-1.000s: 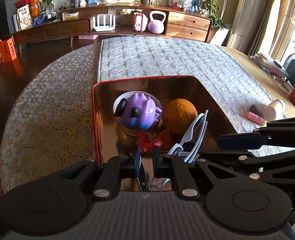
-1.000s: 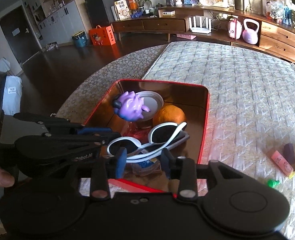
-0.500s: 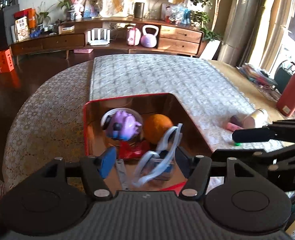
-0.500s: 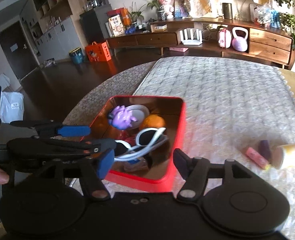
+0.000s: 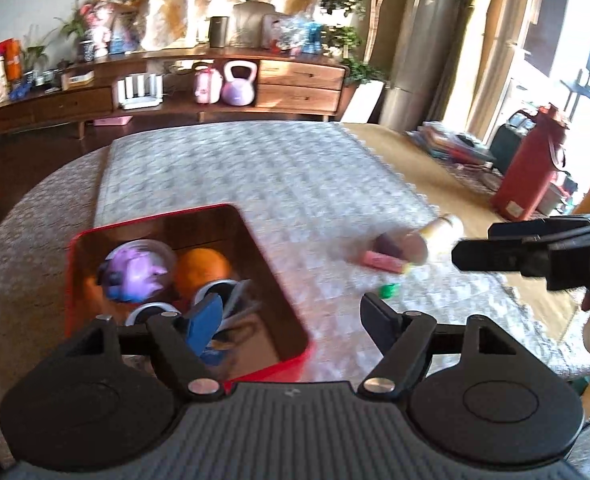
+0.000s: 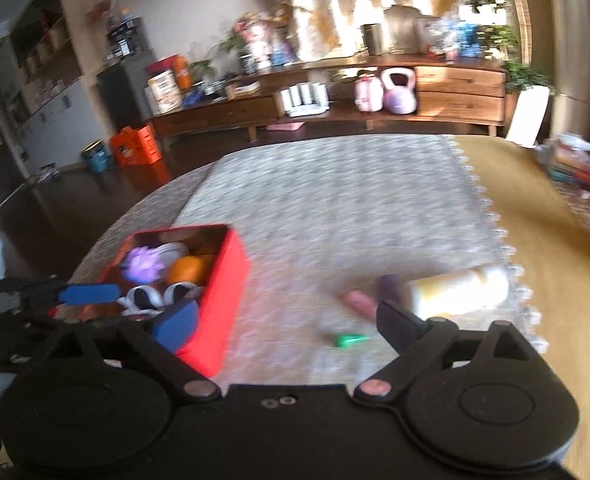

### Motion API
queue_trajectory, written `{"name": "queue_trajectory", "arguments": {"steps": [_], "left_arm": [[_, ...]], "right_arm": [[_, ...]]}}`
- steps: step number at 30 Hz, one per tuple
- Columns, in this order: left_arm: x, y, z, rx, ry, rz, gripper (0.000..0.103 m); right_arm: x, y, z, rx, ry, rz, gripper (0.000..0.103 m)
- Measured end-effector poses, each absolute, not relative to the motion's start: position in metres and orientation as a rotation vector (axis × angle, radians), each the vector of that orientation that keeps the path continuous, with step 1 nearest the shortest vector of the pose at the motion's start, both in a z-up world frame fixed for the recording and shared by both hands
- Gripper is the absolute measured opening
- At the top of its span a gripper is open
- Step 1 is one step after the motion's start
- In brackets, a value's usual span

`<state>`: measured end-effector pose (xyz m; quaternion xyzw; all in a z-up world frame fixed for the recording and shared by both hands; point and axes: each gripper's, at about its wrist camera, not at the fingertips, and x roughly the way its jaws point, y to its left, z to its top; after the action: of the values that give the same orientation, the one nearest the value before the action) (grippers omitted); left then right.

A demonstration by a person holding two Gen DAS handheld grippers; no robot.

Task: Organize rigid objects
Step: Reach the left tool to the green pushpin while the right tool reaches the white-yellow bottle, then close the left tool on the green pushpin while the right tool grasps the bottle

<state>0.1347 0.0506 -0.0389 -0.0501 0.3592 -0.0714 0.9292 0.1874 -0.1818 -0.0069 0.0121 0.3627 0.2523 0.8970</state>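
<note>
Both grippers have just been opening, nothing between them: left gripper (image 5: 291,316) and right gripper (image 6: 287,326) gape wide; pale bottle (image 6: 459,292), pink stick (image 5: 381,261), green bit (image 6: 349,340) lie right of the red box (image 6: 223,312); best centre on one before closing.

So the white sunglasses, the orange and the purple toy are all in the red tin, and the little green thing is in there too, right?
Not quite. The little green thing lies outside the red metal tin, on the pale quilted cloth, as the right wrist view shows. The white-framed sunglasses, the round orange and the purple spiky toy are in the tin.
</note>
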Motion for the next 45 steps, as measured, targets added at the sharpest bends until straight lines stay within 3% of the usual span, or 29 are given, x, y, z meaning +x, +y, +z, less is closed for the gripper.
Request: {"name": "queue_trajectory", "arguments": {"steps": [3, 27, 39, 42, 45], "left_arm": [[0.139, 0.034, -0.04, -0.096, 0.725, -0.172, 0.083], [0.207, -0.059, -0.097, -0.035, 0.762, -0.286, 0.084], [0.235, -0.072, -0.131, 0.017, 0.801, -0.276, 0.084], [0.239, -0.075, -0.136, 0.024, 0.801, -0.276, 0.078], [0.243, -0.079, -0.142, 0.04, 0.815, -0.276, 0.067]], "right_arm": [[0.198, -0.202, -0.009, 0.034, 0.754, 0.458, 0.103], [0.307, -0.259, -0.085, 0.224, 0.886, 0.11, 0.103], [0.33, -0.244, -0.12, 0.306, 0.966, 0.05, 0.089], [0.329, -0.241, -0.12, 0.296, 0.968, 0.054, 0.089], [0.327, -0.239, -0.119, 0.288, 0.977, 0.081, 0.083]]}}
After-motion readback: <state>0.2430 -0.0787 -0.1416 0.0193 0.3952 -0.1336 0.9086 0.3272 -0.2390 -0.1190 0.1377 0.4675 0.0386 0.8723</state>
